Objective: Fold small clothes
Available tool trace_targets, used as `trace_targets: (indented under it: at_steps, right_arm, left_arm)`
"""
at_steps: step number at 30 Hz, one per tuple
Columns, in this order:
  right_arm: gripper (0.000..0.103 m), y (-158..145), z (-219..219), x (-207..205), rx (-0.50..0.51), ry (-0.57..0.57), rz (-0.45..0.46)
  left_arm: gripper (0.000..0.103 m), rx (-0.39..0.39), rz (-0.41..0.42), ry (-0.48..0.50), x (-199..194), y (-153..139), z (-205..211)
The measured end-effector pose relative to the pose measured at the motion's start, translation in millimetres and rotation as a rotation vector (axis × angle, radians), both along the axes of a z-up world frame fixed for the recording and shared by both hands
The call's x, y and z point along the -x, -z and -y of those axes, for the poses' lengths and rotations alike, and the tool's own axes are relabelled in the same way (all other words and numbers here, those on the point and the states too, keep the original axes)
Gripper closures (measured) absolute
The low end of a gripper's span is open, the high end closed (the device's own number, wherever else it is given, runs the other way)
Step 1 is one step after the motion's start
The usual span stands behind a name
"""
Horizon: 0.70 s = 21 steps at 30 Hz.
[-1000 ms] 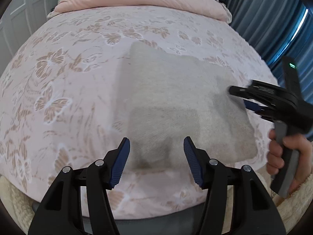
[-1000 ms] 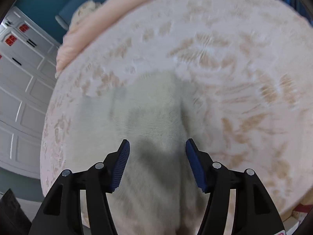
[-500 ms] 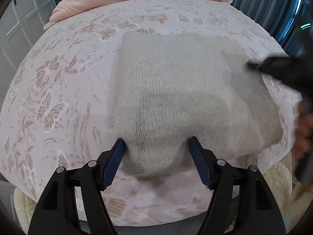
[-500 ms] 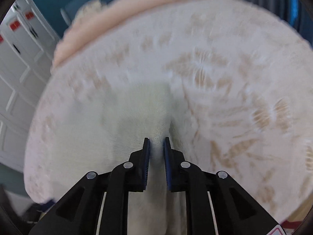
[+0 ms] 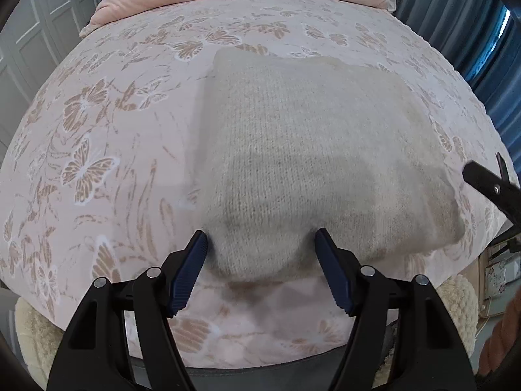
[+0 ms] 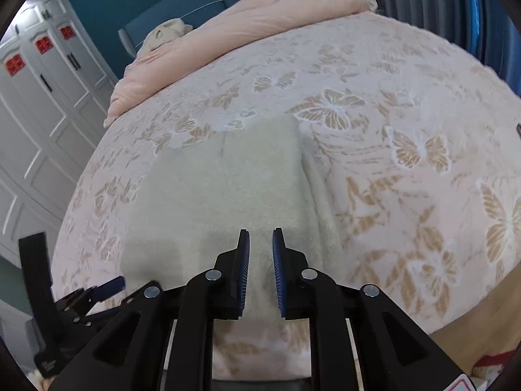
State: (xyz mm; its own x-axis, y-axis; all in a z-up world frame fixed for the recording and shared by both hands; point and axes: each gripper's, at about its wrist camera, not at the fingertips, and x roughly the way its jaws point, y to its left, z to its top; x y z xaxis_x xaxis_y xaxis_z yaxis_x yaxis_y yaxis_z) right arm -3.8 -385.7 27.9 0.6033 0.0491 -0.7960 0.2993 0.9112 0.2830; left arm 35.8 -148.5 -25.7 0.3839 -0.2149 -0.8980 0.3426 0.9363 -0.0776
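1. Butterfly-printed bed is backed by white wardrobe doors and blue curtains.
2. Folded knit garment is laid near the bed's front edge.
3. Left gripper is spread wide at the garment's front edge; right gripper is nearly closed, nothing seen clamped.

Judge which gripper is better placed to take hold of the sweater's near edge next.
Left, probably. The left gripper is open, its fingers straddling the near edge of the sweater. The right gripper has its jaws nearly closed over the sweater, a narrow gap left.
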Motion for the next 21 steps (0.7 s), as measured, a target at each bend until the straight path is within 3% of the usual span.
trace_targets:
  at_steps: [1,4,5,9,13,15,18,19,21]
  right_arm:
    - [0.090,7,-3,0,0.021,-0.007,-0.022]
    - [0.091,67,-3,-4,0.054,-0.020,-0.194]
    - [0.091,66,0,-1,0.025,0.000,-0.180]
    - [0.085,16,-7,3,-0.050,-0.002,-0.042]
    - [0.085,-12,-44,-33,-0.088,-0.140,0.019]
    - [0.085,-7,-66,-54,-0.081,-0.190,0.005]
    - [0.085,36,-105,-89,-0.080,-0.279,-0.113]
    - [0.086,56,-117,-97,-0.019,-0.302,-0.153]
    - [0.087,52,-126,-98,0.042,-0.319,-0.127]
  left_arm:
    - [0.037,-0.001,-0.002,-0.004,0,0,0]
    - [0.037,-0.006,0.001,-0.003,4,0,0]
    - [0.037,-0.009,0.002,0.002,6,-2,0]
    - [0.037,0.013,0.004,-0.020,13,-9,-16]
    - [0.037,0.032,-0.014,-0.078,15,-12,-45]
    - [0.037,0.009,-0.012,-0.106,17,-13,-59]
    - [0.037,-0.016,0.000,-0.140,18,-15,-78]
    - [0.037,-0.020,0.001,-0.147,18,-14,-82]
    - [0.037,-0.019,-0.013,-0.169,16,-12,-92]
